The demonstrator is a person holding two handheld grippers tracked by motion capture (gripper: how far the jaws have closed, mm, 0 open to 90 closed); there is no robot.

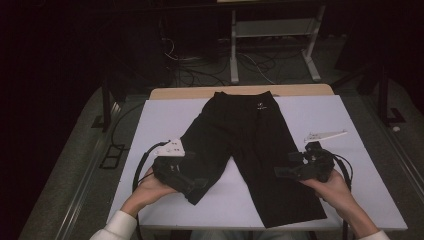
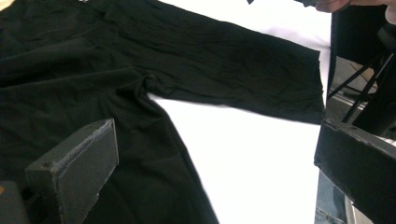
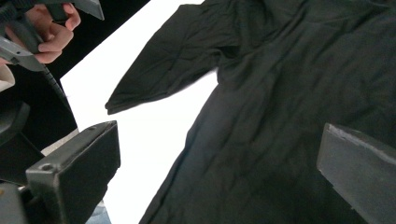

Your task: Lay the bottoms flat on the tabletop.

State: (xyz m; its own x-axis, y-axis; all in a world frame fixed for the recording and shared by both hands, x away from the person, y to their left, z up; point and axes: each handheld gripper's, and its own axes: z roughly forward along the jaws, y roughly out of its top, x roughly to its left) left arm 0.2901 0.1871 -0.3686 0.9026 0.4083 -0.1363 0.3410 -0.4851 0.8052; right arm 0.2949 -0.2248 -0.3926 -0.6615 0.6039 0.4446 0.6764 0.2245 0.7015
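A pair of black shorts [image 1: 245, 135] lies flat on the white table [image 1: 165, 115], waistband at the far side and both legs spread toward me. My left gripper [image 1: 192, 186] hovers open over the hem of the left leg. My right gripper [image 1: 280, 172] is held open over the right leg, pointing left. In the left gripper view the wide-apart jaws of the left gripper [image 2: 215, 154] frame the crotch of the shorts [image 2: 210, 60] and bare table. In the right gripper view the right gripper [image 3: 215, 158] is open above the shorts' fabric [image 3: 289, 93].
A wooden strip [image 1: 240, 91] edges the table's far side. Beyond it stand a white metal frame [image 1: 272, 45] and loose cables [image 1: 200, 75] on the dark floor. The other hand [image 3: 51, 28] appears at the upper left of the right gripper view.
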